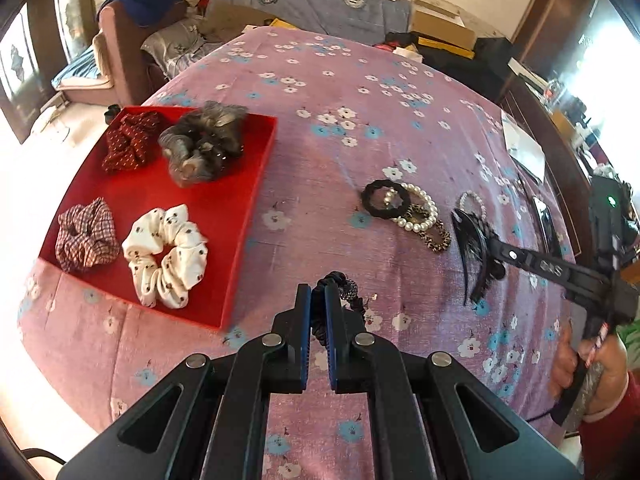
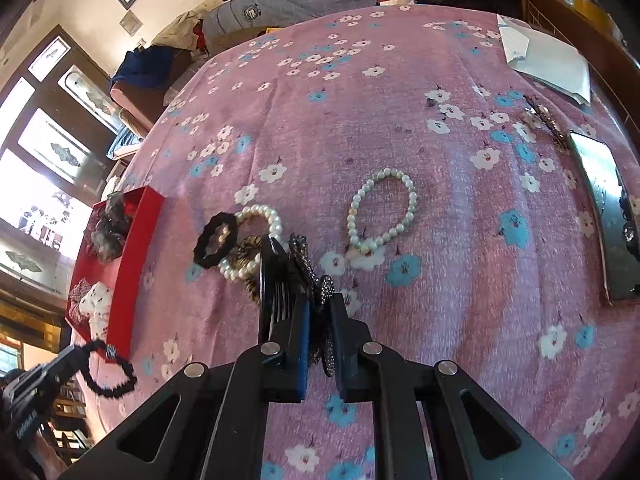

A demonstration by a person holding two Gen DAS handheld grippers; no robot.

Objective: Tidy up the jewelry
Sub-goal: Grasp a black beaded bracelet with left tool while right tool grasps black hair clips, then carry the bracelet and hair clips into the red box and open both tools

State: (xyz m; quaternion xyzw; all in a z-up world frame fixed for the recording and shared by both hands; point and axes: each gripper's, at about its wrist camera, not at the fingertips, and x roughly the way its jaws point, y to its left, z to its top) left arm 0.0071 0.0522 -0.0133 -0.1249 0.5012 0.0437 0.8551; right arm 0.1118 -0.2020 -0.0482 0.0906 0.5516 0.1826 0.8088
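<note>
My left gripper [image 1: 318, 292] is shut on a black hair tie with a sparkly bead [image 1: 348, 290], held above the pink floral bedspread just right of the red tray [image 1: 224, 208]. The tray holds several scrunchies, among them a white one [image 1: 166, 256] and a grey one [image 1: 204, 144]. In the right wrist view my right gripper [image 2: 320, 304] is shut on a black comb hair clip with a rhinestone bow [image 2: 304, 260], low over the spread. Beside it lie a black tie [image 2: 214, 240], a pearl bracelet [image 2: 260, 216] and a leopard tie [image 2: 246, 250] in a heap. A second pearl bracelet [image 2: 382, 212] lies apart.
A dark reflective slab [image 2: 604, 208] and a glittery clip [image 2: 548, 120] lie at the spread's right edge, with white papers [image 2: 552, 64] further back. A brown sofa [image 1: 120, 52] stands beyond the far left corner. A hand [image 1: 588, 364] grips the right tool's handle.
</note>
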